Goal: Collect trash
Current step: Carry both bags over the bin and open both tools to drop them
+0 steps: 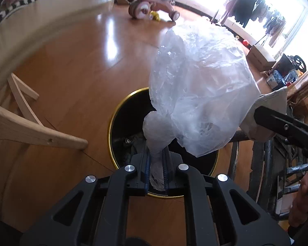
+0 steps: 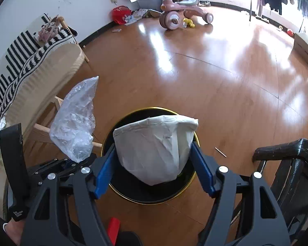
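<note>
Looking down both wrist views, I have a round black bin (image 2: pixel 145 194) with a gold rim sitting on the wooden floor (image 2: pixel 215 82) directly below both tools. My left gripper (image 1: pixel 157 164) has its fingers pinched tight together on the twisted neck of a clear plastic bag (image 1: pixel 199 86), which balloons out above the bin's mouth. My right gripper (image 2: pixel 154 164) holds its blue pads (image 2: pixel 103 172) well apart, pressed against either side of a crumpled white paper cup-shaped piece (image 2: pixel 154 147), also over the bin's opening. A pale wooden chair (image 1: pixel 20 123) stands to the left, a dark chair (image 2: pixel 293 174) to the right, and a pink ride-on toy (image 2: pixel 178 14) far across the room.
</note>
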